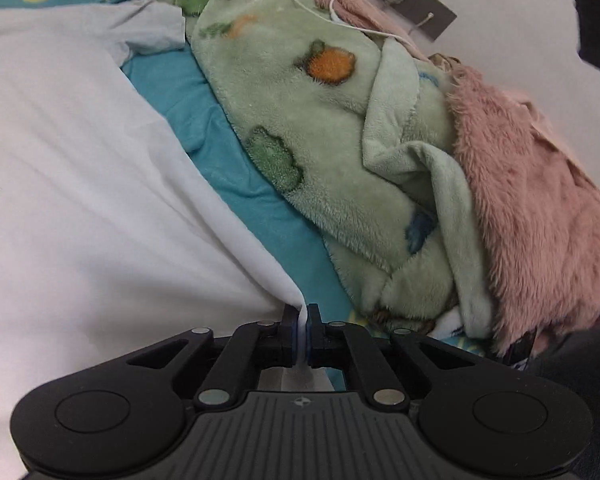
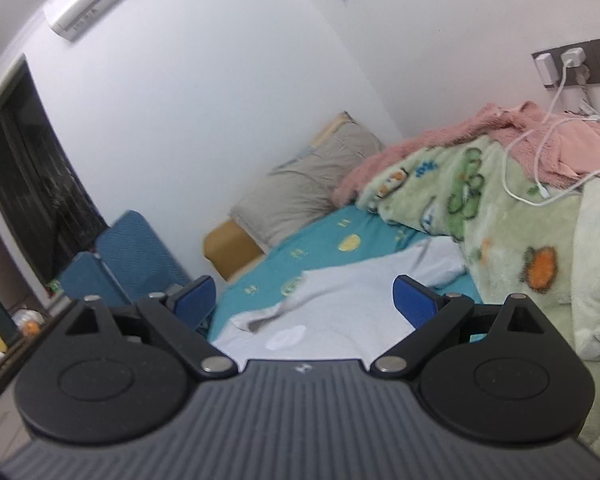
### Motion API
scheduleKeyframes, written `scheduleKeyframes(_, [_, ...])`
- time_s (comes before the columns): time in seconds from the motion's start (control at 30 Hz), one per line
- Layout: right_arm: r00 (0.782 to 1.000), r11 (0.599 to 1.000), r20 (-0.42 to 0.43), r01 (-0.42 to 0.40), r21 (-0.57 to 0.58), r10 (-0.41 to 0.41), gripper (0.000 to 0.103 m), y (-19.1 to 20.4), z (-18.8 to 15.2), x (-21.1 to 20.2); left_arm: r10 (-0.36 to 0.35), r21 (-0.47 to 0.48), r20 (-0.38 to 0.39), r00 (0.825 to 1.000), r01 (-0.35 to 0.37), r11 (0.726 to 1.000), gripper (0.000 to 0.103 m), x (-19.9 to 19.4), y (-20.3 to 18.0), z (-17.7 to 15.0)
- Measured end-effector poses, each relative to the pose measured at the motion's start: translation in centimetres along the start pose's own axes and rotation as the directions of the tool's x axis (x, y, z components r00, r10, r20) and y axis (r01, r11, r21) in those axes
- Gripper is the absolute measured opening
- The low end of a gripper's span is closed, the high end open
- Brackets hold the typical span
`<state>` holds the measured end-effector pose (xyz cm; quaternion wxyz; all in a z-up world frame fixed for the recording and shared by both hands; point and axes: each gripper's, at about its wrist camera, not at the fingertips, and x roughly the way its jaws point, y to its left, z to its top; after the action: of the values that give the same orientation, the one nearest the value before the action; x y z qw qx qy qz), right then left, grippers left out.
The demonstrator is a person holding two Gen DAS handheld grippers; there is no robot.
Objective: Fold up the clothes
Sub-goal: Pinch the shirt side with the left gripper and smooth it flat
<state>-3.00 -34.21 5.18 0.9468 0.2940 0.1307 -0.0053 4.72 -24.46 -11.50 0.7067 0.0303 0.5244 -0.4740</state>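
White garment (image 1: 80, 180) lies spread on the teal bedsheet (image 1: 236, 168), taking up the near, open part of the bed; in the right wrist view it runs from just under the gripper out toward the middle of the mattress, one sleeve-like flap reaching toward the green fleece blanket (image 1: 320, 128). The blanket and a pink plush throw (image 1: 532, 208) are heaped along the wall-side edge of the bed, probably pushed there to leave flat sheet for folding. A white charging cable (image 2: 540, 160) trails from the wall socket over that heap, clear of the garment.

Left gripper (image 1: 301, 316): jaws nearly together, clamped on a corner or edge of the white garment. A thin fold of cloth passes between the pads and out behind them; the fabric rises in a taut ridge from the sheet to the pinch. Judgement: the hold is at the hem so that edge can be carried across for a fold.

Right gripper (image 2: 304, 300): jaws wide apart, blue pads (image 2: 414, 300) visible, nothing between them. It hangs above the garment, touching nothing. Judgement: it stands free to take a second corner. Which part of the garment the left corner belongs to cannot be told.
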Motion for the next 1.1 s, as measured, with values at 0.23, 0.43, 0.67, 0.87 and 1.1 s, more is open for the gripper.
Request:
scheduleKeyframes(0.23, [0.999,0.999,-0.021,0.024,-0.045,-0.025,0.097,0.0,-0.9,1.3,0.077,-0.087,0.099,0.992,-0.068,0.994,0.062,-2.7,2.0,-1.7])
scheduleKeyframes(0.43, [0.998,0.993,-0.037,0.036,-0.117,-0.041,0.097,0.5,-1.9,2.6,0.291,-0.141,0.164,0.943,-0.269,0.953,0.070,-6.9,3.8,-2.6])
scheduleKeyframes(0.67, [0.996,0.975,-0.024,0.075,-0.209,-0.081,0.097,1.1,-4.1,4.8,0.503,-0.131,0.414,0.759,-0.497,0.858,0.080,-13.5,3.5,-5.1])
scheduleKeyframes(0.87, [0.994,0.958,-0.076,0.052,-0.283,-0.077,0.097,2.8,-5.9,7.1,0.575,-0.217,0.517,0.634,-0.553,0.805,0.081,-16.6,3.1,-6.4])
scheduleKeyframes(1.1, [0.992,0.967,-0.065,0.087,-0.238,-0.106,0.097,3.5,-6.0,8.7,0.635,-0.337,0.508,0.581,-0.544,0.768,0.081,-17.4,4.9,-6.5])
